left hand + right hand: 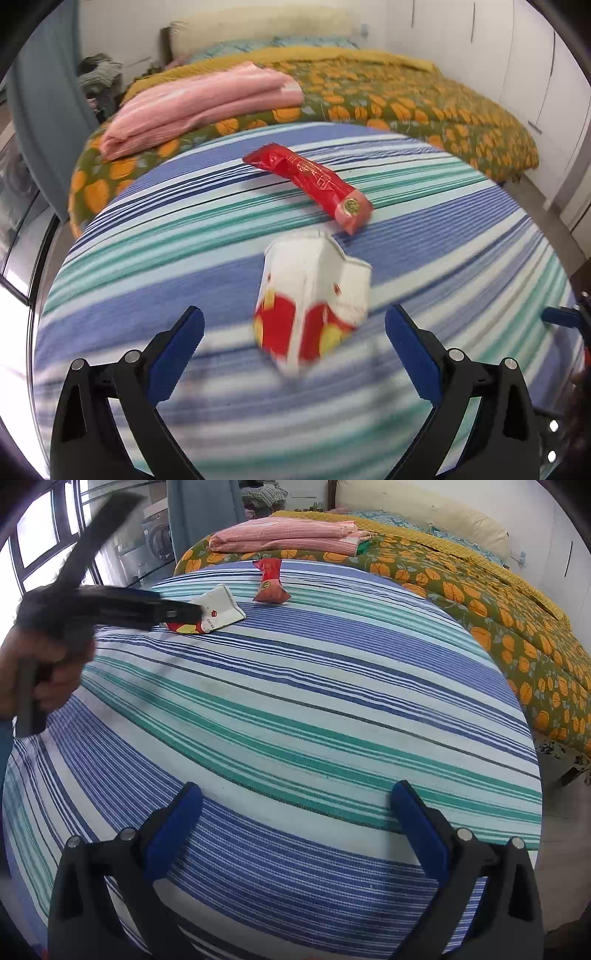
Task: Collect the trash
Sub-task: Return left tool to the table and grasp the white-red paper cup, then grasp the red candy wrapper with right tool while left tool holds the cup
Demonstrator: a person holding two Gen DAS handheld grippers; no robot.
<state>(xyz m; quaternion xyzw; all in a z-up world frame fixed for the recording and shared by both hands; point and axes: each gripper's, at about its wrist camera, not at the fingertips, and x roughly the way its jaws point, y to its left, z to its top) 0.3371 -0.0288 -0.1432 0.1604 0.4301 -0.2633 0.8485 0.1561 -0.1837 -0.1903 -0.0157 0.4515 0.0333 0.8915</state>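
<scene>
A crumpled white and red paper carton lies on the striped cloth between the open fingers of my left gripper, which hovers just over it, empty. Beyond it lies a red snack wrapper. In the right wrist view the carton and the red wrapper lie at the far side of the cloth, with the left gripper reaching the carton from the left. My right gripper is open and empty above the near part of the cloth.
The striped cloth covers the near surface. Behind it a bed carries an orange-patterned quilt and a folded pink blanket. White cupboards stand right, windows and a blue curtain left.
</scene>
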